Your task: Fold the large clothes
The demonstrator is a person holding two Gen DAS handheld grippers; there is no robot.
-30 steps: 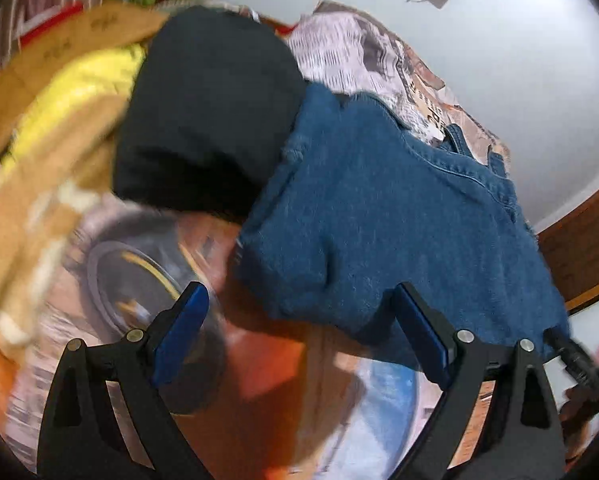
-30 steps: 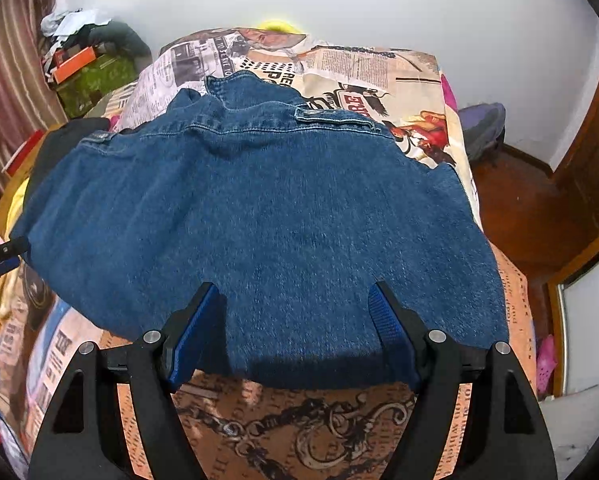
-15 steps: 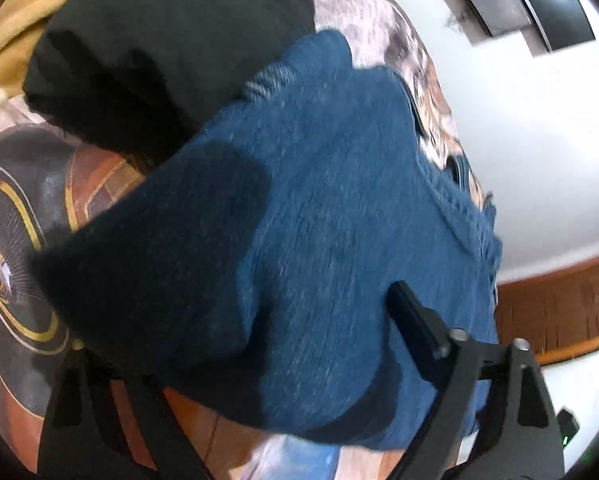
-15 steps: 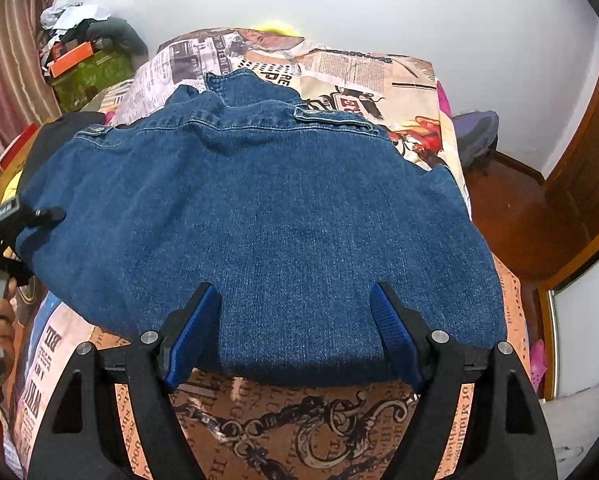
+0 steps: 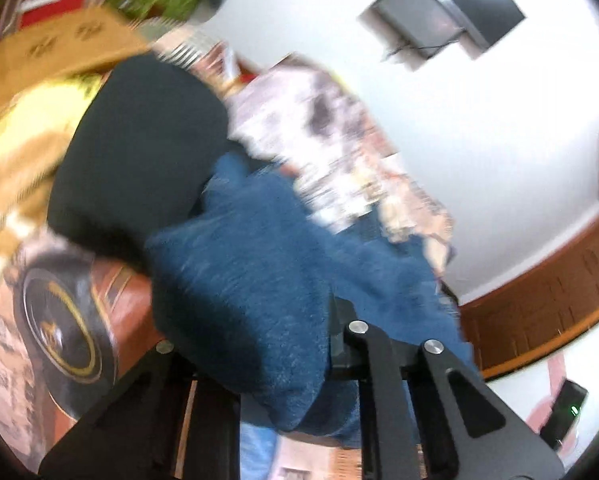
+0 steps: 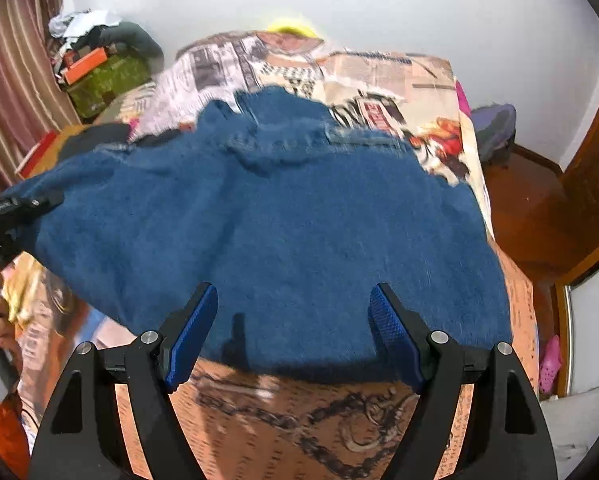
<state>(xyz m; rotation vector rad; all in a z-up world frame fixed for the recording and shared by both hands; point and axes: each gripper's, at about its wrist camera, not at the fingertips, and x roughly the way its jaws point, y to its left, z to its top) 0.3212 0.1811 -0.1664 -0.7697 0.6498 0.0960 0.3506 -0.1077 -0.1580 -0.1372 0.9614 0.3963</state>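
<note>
A large blue denim garment [image 6: 291,232] lies spread on the printed bedspread [image 6: 299,420]. My left gripper [image 5: 259,356] is shut on the garment's left edge [image 5: 251,300] and holds it lifted; the cloth bunches over the fingers and hides the tips. That gripper also shows at the left edge of the right wrist view [image 6: 15,208]. My right gripper [image 6: 291,336] is open, its blue pads just above the garment's near hem, holding nothing.
A black garment [image 5: 139,160] and yellow and tan cloths [image 5: 27,136] lie left of the denim. Clutter and boxes [image 6: 99,68] are piled by the curtain at far left. The bed edge and wooden floor [image 6: 539,216] are on the right.
My left gripper closed on the denim's left edge and lifted it, pulling the cloth up and inward. The right gripper stayed open near the hem, and the garment shifted slightly.
</note>
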